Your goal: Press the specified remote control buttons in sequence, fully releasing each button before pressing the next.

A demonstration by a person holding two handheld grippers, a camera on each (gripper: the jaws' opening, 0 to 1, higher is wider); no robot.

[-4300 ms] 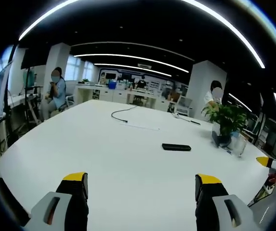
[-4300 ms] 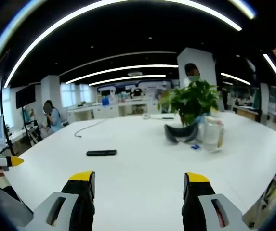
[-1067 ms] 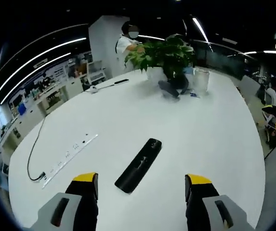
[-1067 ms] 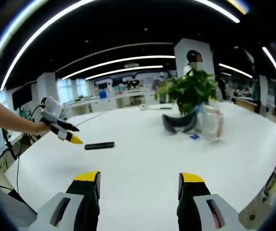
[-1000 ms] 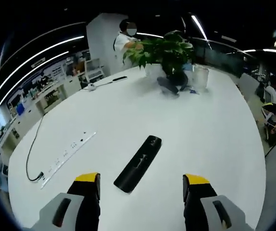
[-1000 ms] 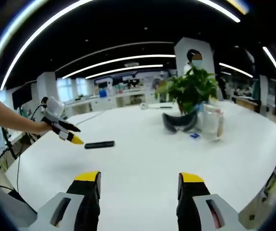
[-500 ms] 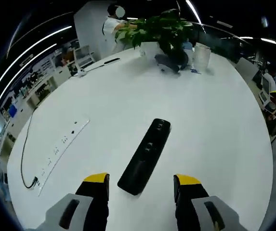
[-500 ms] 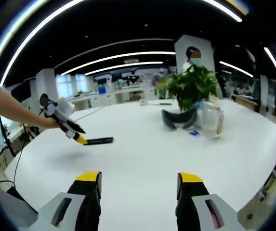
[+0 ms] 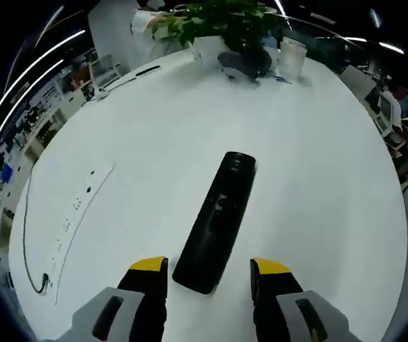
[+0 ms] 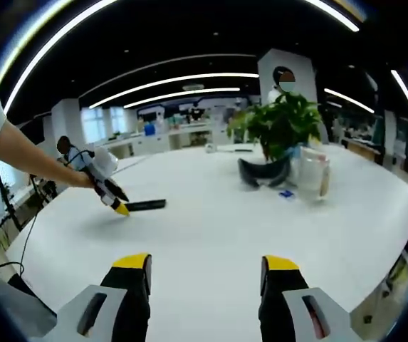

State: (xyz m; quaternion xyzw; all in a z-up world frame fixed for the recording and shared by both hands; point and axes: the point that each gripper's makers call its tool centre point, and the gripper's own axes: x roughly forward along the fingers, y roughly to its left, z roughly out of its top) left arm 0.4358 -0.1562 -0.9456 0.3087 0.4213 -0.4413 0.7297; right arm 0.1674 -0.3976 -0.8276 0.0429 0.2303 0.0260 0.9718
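Observation:
A long black remote control (image 9: 216,211) lies flat on the white table (image 9: 154,142), its near end between my left gripper's (image 9: 208,265) yellow-tipped jaws. That gripper is open and hangs just above the remote's near end. In the right gripper view the same remote (image 10: 145,205) lies far off at the left, with the left gripper (image 10: 120,208) held by a person's arm (image 10: 33,160) tilted down at its end. My right gripper (image 10: 204,264) is open over bare table, well away from the remote.
A potted plant (image 10: 278,127), a dark curved object (image 10: 263,174) and a clear container (image 10: 314,180) stand at the far side. A white power strip with a black cable (image 9: 72,214) lies left of the remote. A person stands behind the plant.
The left gripper has come closer and lower over the remote, whose near end now sits between its jaws. The right gripper has stayed put.

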